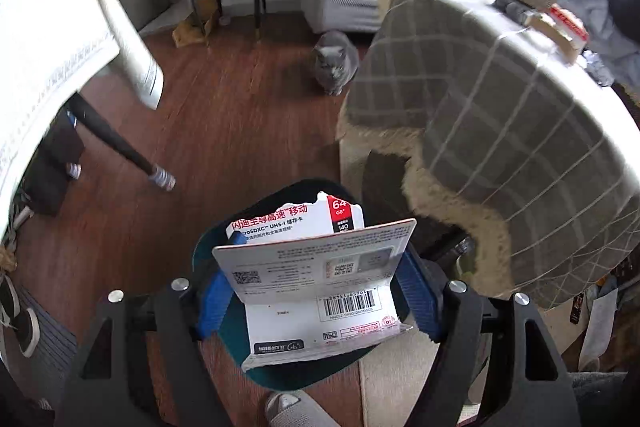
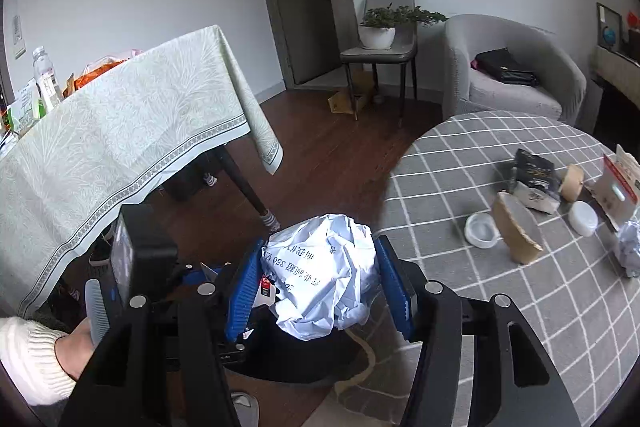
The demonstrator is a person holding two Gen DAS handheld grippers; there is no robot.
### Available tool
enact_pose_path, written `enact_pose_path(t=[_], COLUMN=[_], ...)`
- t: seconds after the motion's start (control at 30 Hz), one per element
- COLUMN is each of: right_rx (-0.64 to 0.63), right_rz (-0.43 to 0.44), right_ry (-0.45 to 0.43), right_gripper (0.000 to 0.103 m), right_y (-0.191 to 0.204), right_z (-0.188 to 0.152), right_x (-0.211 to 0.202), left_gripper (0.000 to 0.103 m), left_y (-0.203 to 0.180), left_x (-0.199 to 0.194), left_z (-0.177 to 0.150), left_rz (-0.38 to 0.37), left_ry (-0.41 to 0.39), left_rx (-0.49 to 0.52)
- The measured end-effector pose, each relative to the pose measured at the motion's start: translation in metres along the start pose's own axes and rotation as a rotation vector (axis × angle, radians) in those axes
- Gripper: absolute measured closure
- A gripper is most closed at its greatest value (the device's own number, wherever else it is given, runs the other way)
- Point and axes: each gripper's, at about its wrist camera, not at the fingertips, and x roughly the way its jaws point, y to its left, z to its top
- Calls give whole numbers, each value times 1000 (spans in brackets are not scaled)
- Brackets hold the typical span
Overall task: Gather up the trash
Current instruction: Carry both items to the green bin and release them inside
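Note:
My left gripper (image 1: 316,293) is shut on a folded white memory-card package (image 1: 316,275) with red print and a barcode, held over a dark teal bin (image 1: 280,371) on the floor. My right gripper (image 2: 320,287) is shut on a crumpled ball of white printed paper (image 2: 324,275), held over the same dark bin (image 2: 288,359). The left gripper's body (image 2: 136,267) shows at the left of the right wrist view. More trash lies on the round checked table (image 2: 480,267): a black packet (image 2: 534,173), torn cardboard (image 2: 516,231), white lids (image 2: 482,230) and another paper ball (image 2: 630,251).
A grey cat (image 1: 335,62) sits on the wood floor beside the round table (image 1: 500,115). A table with a pale green cloth (image 2: 120,135) and a black leg (image 2: 248,187) stands left. A grey armchair (image 2: 516,67) and a chair with a plant (image 2: 380,31) stand behind.

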Motion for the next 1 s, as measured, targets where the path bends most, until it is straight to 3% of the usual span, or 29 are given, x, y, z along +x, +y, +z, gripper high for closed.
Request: enact_pose_path(t=[0.13, 0.37, 0.5, 0.6, 0.8, 1.0], right_rx=[-35, -51, -53, -55, -43, -29], right_rz=[4, 18, 15, 27, 24, 10], right_ry=[53, 116, 152, 190, 272, 316], right_gripper=[46, 46, 46, 46, 46, 46], right_y=[18, 32, 38, 43, 46, 41], right_z=[-2, -6, -8, -12, -26, -33], right_x=[24, 54, 70, 84, 115, 132], left_gripper=[27, 27, 25, 18, 18, 31], left_y=[19, 36, 44, 47, 55, 71], left_x=[27, 53, 52, 51, 41, 21], left_z=[-15, -39, -44, -48, -45, -39], left_rz=[-8, 17, 10, 9, 16, 40], left_ry=[121, 214, 217, 213, 174, 100], left_rx=[-31, -7, -6, -3, -24, -55])
